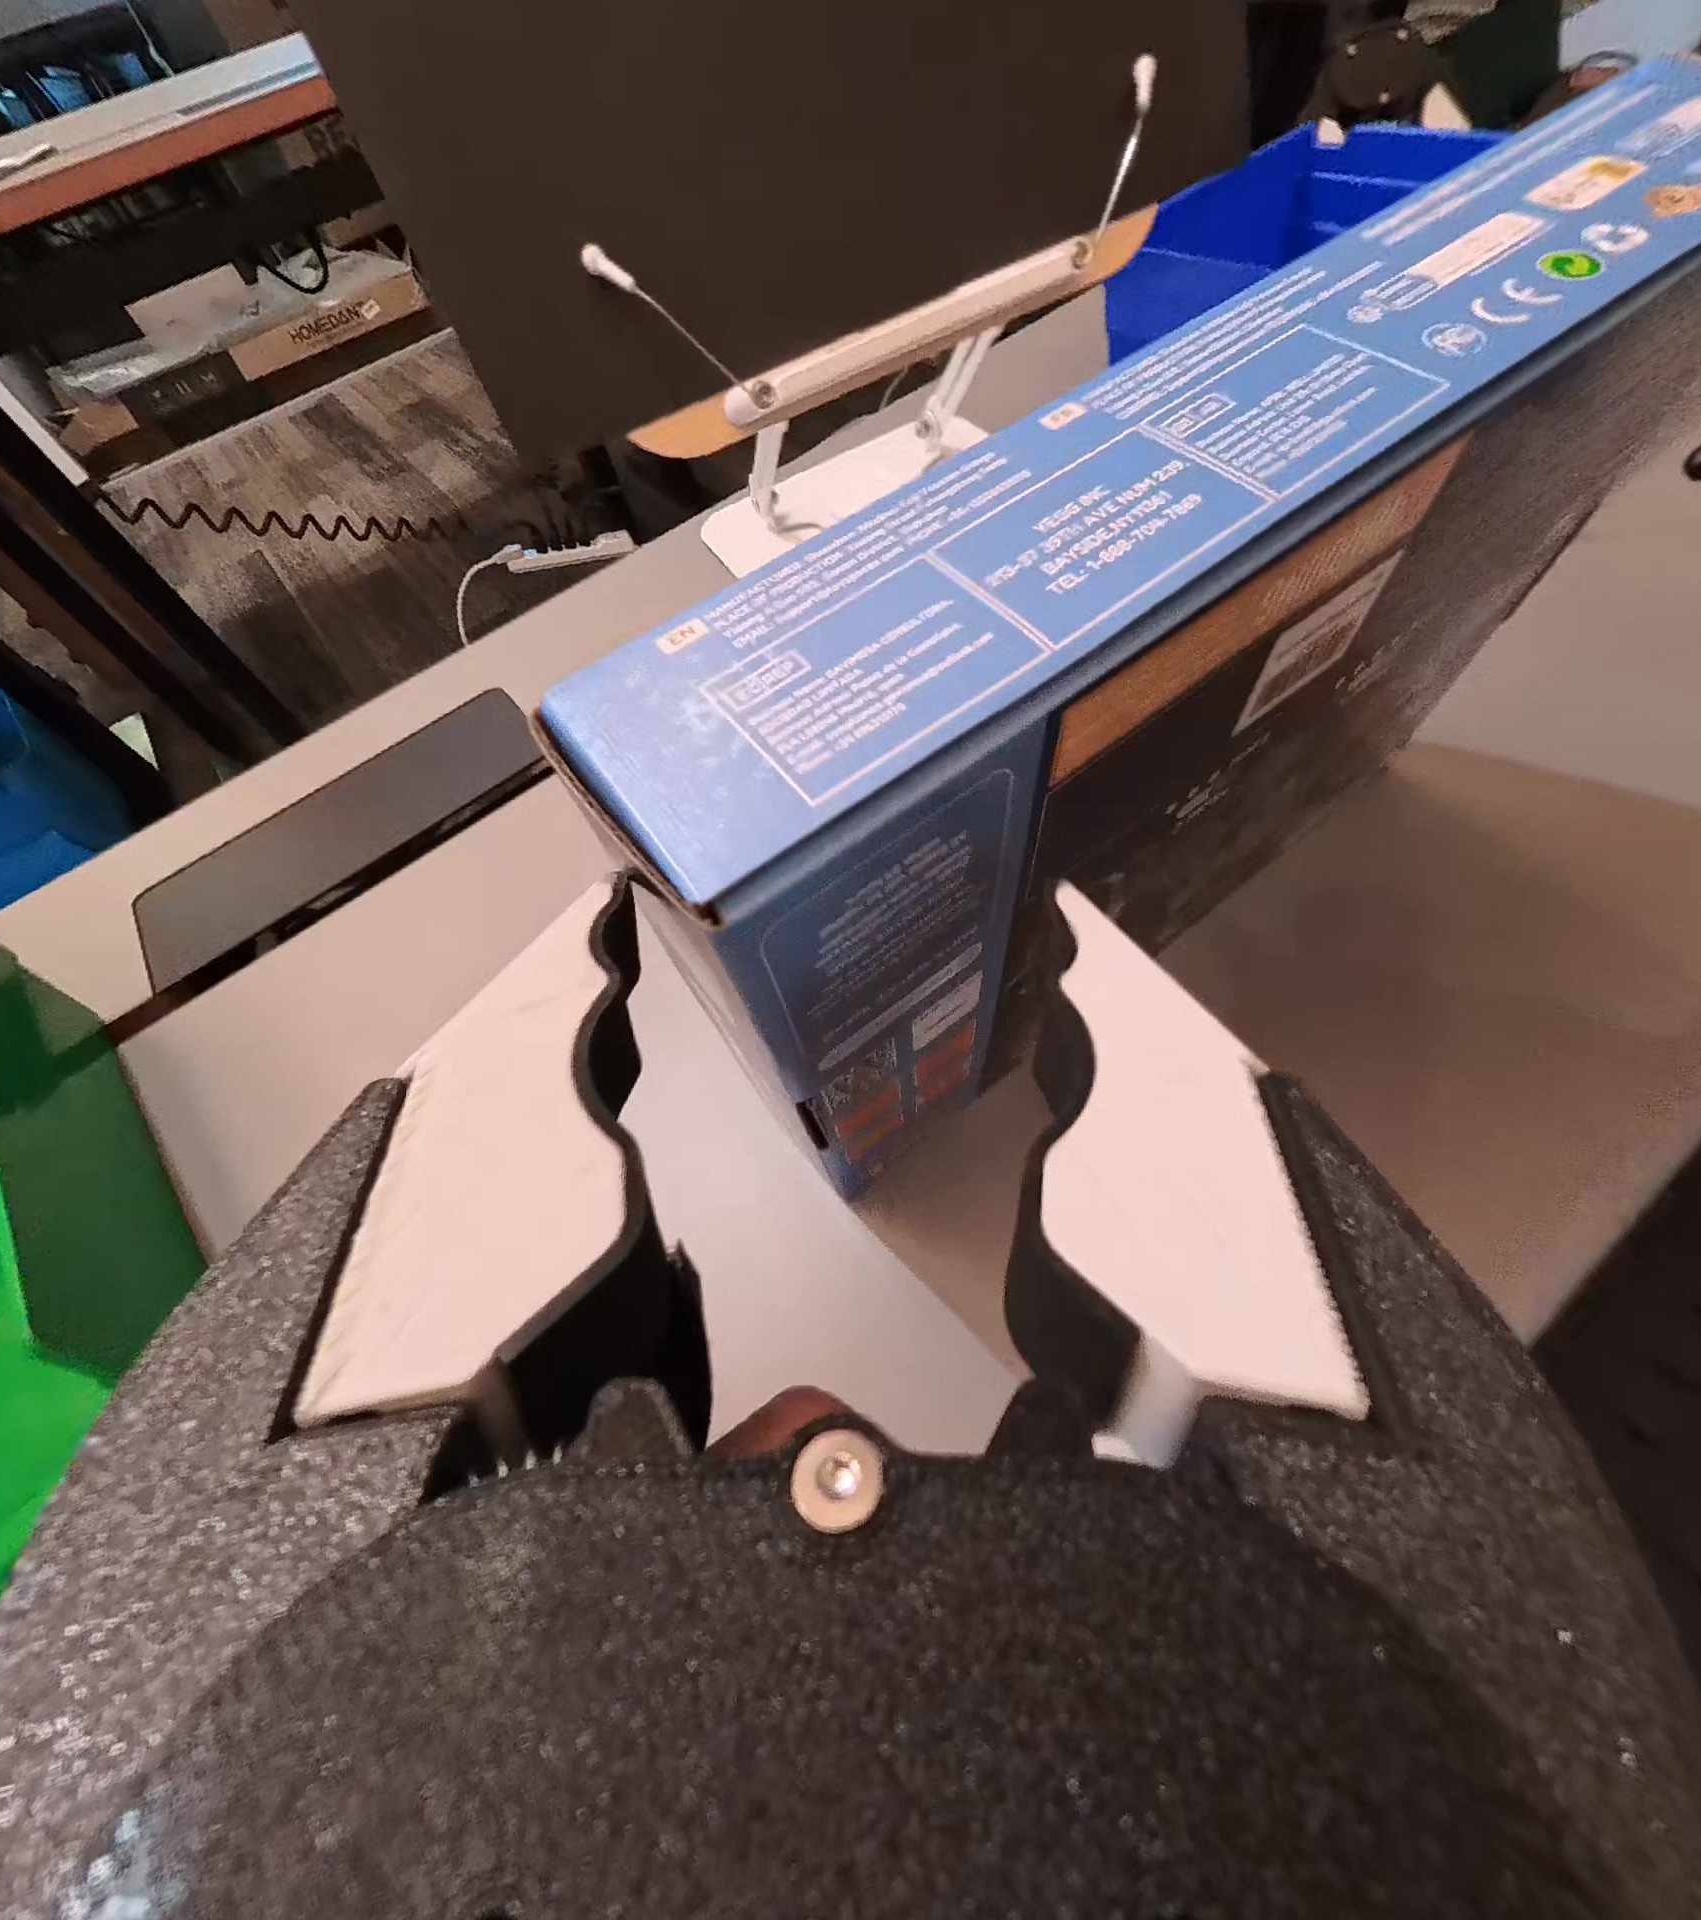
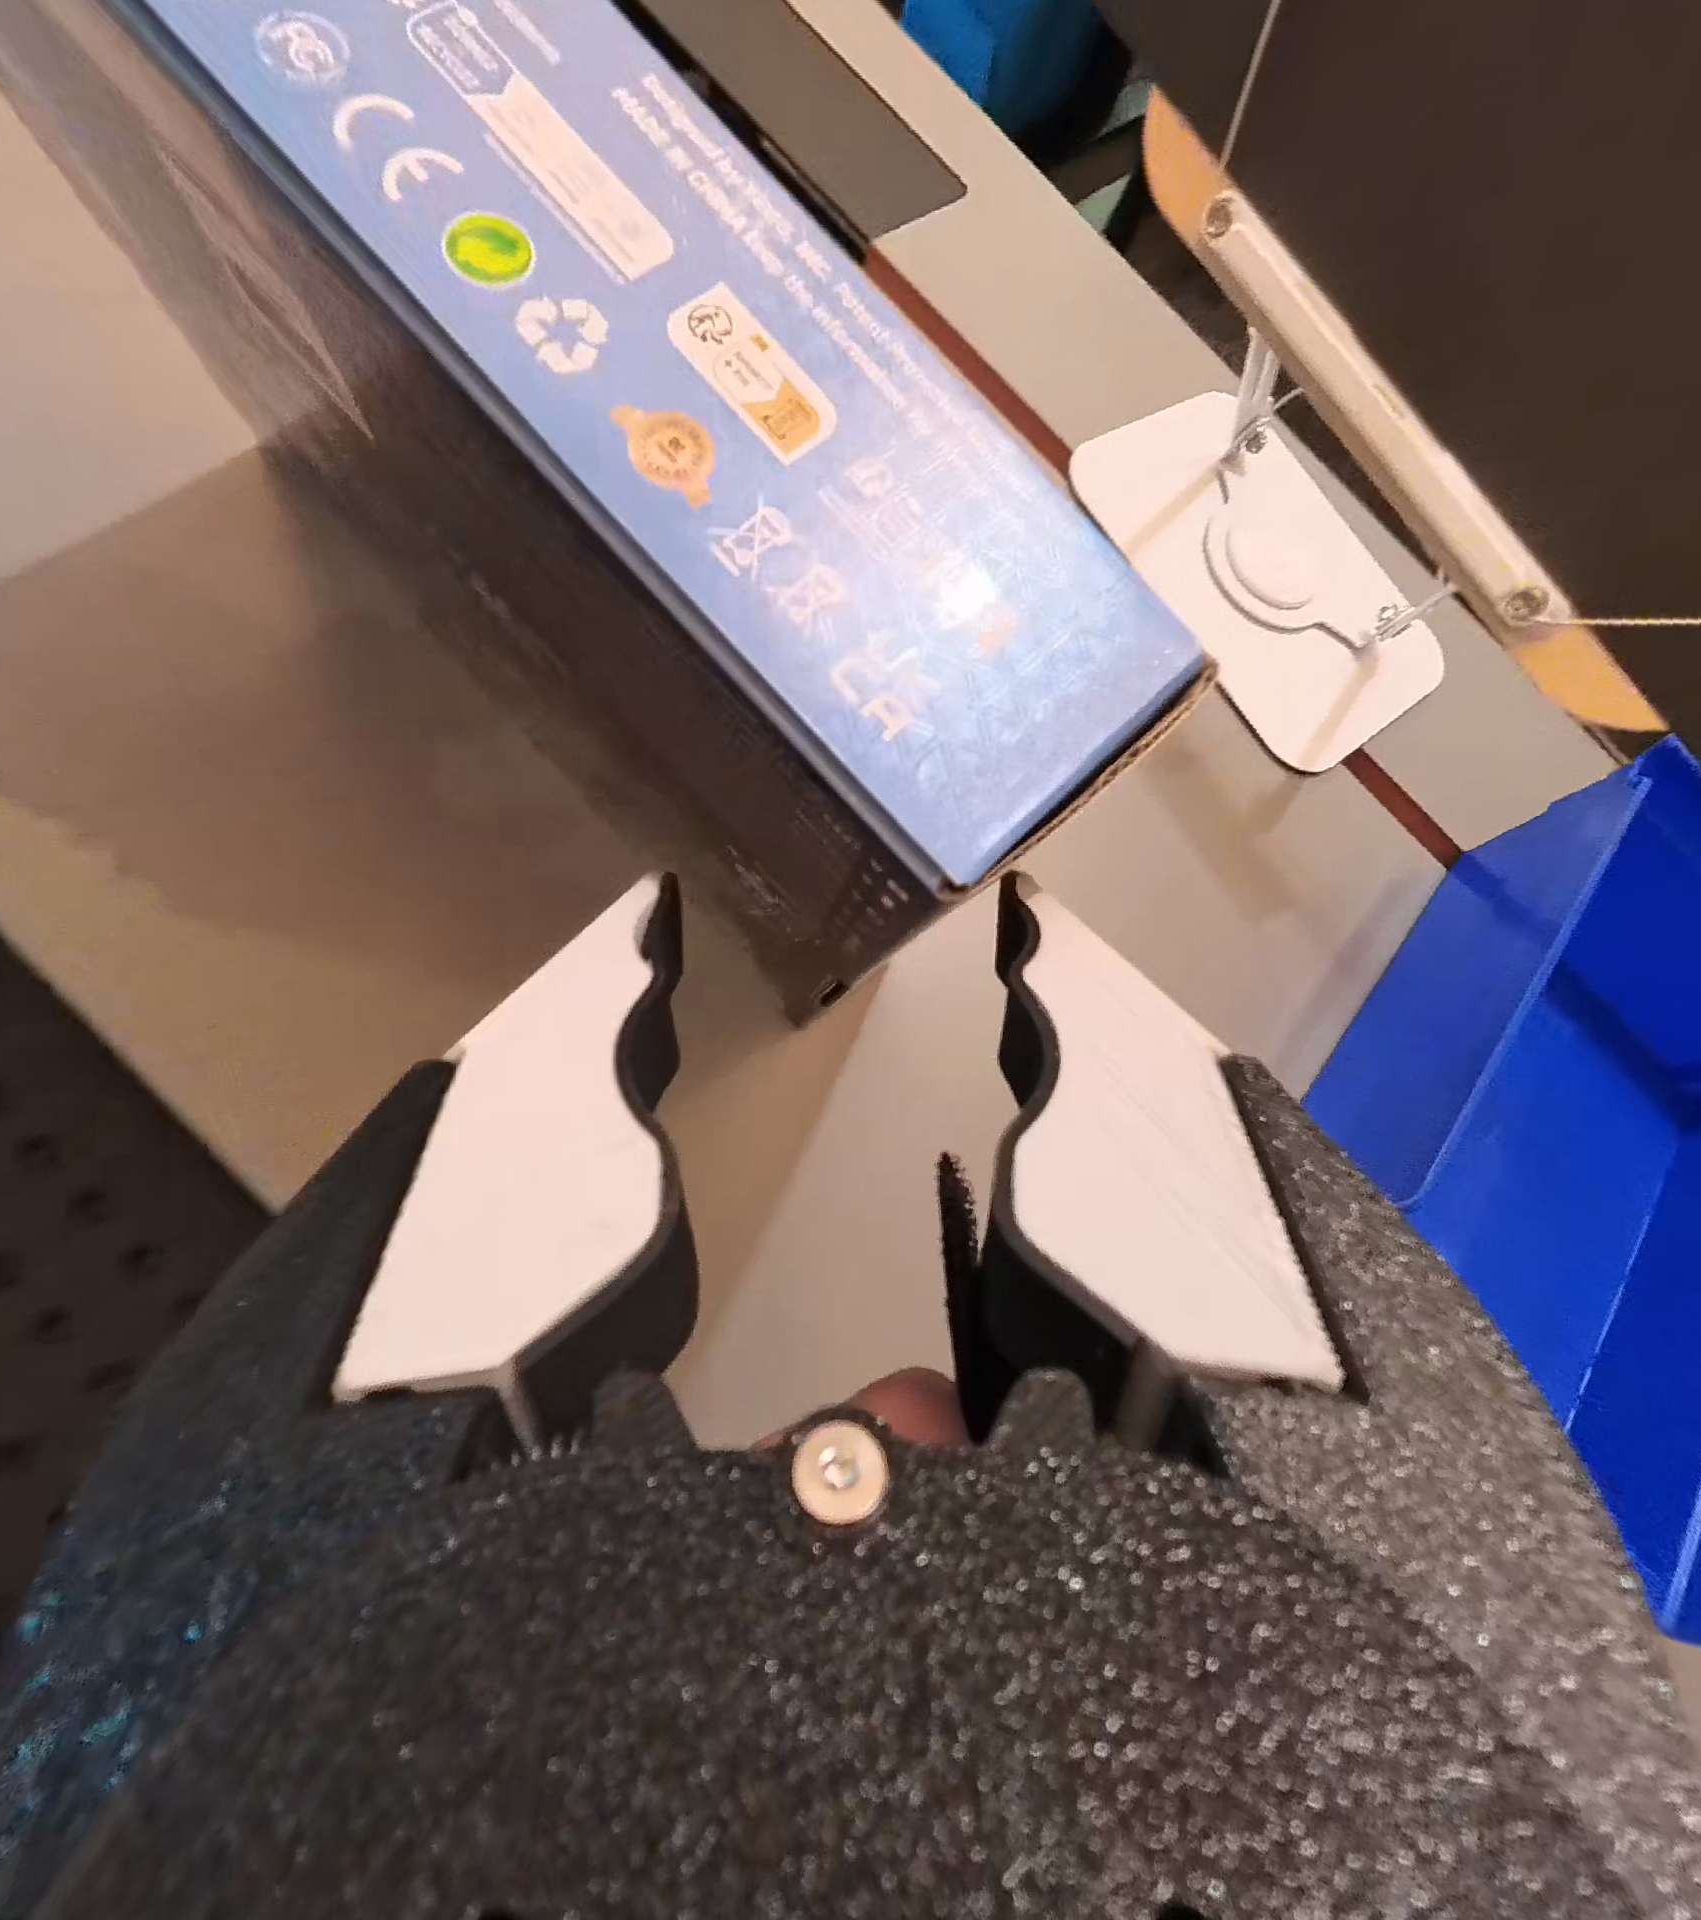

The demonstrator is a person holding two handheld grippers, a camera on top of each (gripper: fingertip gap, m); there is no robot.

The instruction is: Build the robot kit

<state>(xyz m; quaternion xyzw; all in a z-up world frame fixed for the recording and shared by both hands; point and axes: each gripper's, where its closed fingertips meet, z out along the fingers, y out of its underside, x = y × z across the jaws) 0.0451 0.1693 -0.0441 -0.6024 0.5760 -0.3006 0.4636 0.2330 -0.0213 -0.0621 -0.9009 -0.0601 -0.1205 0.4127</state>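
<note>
While my left tool point(image 1: 841, 914) straddles one end of the blue box point(image 1: 1085, 582) with its fingers spread, I cannot tell if they touch it. It stands on edge on the table point(image 1: 1448, 935). My right tool point(image 2: 830, 899), unclenched, sits at the other end, blue bin point(image 2: 1604, 1143) beside it.

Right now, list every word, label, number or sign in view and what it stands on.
I don't copy wording; these things bear it:
Blue box, narrow top face: white print and a row of marks.
Its end face, between the left gripper fingers: small print, blurred.
Cardboard box under the far desk: a printed word.
Same top face by the right gripper: blurred.
</note>
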